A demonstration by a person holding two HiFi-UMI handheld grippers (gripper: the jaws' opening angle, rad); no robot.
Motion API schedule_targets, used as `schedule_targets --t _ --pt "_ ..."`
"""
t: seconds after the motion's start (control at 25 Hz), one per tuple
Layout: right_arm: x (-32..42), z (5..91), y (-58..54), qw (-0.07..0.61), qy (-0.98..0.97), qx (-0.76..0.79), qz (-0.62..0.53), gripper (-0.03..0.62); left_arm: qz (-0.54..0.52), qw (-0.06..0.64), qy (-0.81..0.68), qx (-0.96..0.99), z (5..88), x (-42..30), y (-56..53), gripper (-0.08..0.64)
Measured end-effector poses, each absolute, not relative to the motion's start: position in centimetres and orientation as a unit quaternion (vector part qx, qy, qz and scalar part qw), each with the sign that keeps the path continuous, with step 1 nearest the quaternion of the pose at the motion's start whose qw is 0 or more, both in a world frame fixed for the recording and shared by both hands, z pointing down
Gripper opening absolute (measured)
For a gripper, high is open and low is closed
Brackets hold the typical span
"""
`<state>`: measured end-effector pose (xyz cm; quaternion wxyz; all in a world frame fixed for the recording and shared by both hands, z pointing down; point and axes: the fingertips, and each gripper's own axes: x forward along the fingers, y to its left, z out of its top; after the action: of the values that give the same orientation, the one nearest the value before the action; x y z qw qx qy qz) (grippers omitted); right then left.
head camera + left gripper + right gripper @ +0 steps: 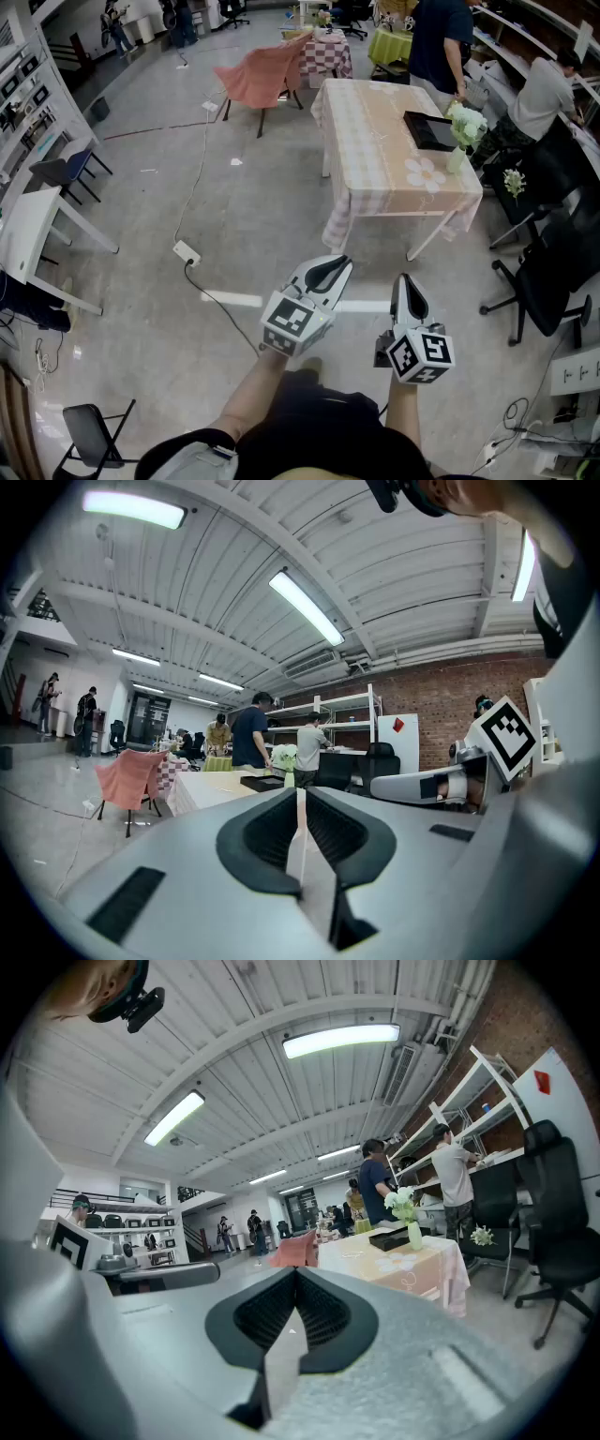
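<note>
Nearest, the left claw (337, 265) and right claw (405, 281) hang closed and empty above the floor (234, 234). The far tabletop (370, 141), tray (431, 129) and vase (457, 157) sit untouched.

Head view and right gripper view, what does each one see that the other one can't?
Only the head view shows the white power strip on the floor. Only the right gripper view shows the ceiling lights. Both show the right hand-held gripper, jaws together, the clothed table, the vase of white flowers and the pink-draped chair.
</note>
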<state>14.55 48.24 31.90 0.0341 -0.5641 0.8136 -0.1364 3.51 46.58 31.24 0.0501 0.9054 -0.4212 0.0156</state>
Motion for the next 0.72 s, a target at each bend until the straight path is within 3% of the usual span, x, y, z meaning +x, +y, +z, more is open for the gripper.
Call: schedule_targets --t 0.72 --pt "11.1 34.0 41.3 0.023 0.821 -0.544 -0.171 0.005 0.031 0.085 -0.424 0.901 34.0 0.7 40.8 0.035"
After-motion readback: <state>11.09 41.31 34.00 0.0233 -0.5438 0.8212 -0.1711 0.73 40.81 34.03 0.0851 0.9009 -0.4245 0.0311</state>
